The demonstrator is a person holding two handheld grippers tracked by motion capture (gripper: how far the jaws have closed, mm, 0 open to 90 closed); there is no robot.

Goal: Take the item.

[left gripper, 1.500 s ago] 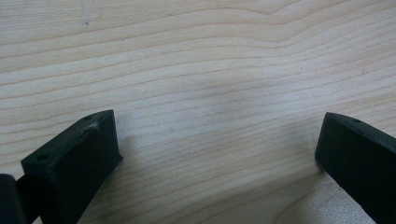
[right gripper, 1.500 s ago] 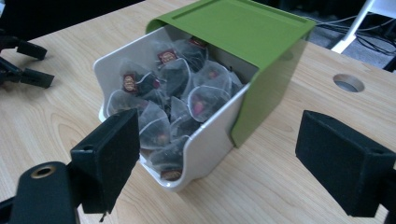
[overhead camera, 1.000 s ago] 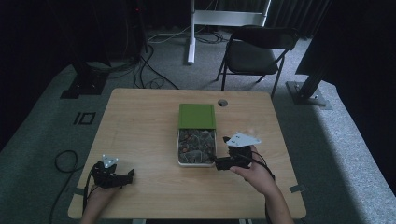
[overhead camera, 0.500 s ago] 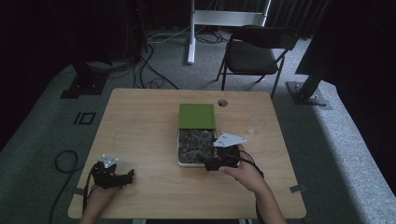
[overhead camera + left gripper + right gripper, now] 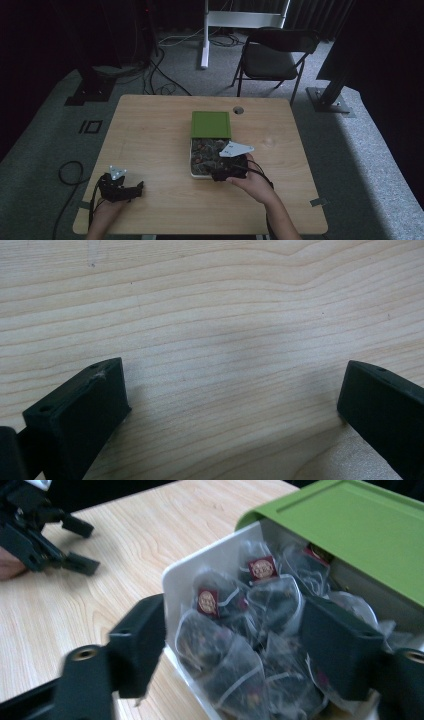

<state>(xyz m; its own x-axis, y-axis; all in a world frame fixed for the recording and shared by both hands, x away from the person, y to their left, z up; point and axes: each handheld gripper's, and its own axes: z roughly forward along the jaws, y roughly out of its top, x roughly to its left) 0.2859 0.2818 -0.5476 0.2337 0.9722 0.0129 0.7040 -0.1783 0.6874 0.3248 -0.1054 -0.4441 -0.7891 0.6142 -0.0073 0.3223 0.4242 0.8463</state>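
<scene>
A white box (image 5: 192,172) of mesh tea bags (image 5: 205,150) lies mid-table, its green lid (image 5: 211,124) slid back over the far half. My right gripper (image 5: 218,172) hovers at the box's near end, open. In the right gripper view its jaws straddle the box's corner (image 5: 175,577): one jaw is outside the wall, the other is among the tea bags (image 5: 260,597), and the right gripper (image 5: 235,647) holds nothing. The green lid (image 5: 350,527) covers the far part. My left gripper (image 5: 134,189) rests open near the table's front left; the left gripper (image 5: 235,400) spans bare wood.
The wooden table (image 5: 150,130) has a cable hole (image 5: 238,109) behind the box. A folding chair (image 5: 272,55) stands beyond the far edge. Cables lie on the floor at left (image 5: 67,170). The left gripper (image 5: 45,535) appears far off in the right gripper view.
My right gripper has moved left from beside the box to over its near end, its jaws now at the tea bags. The left gripper has stayed put.
</scene>
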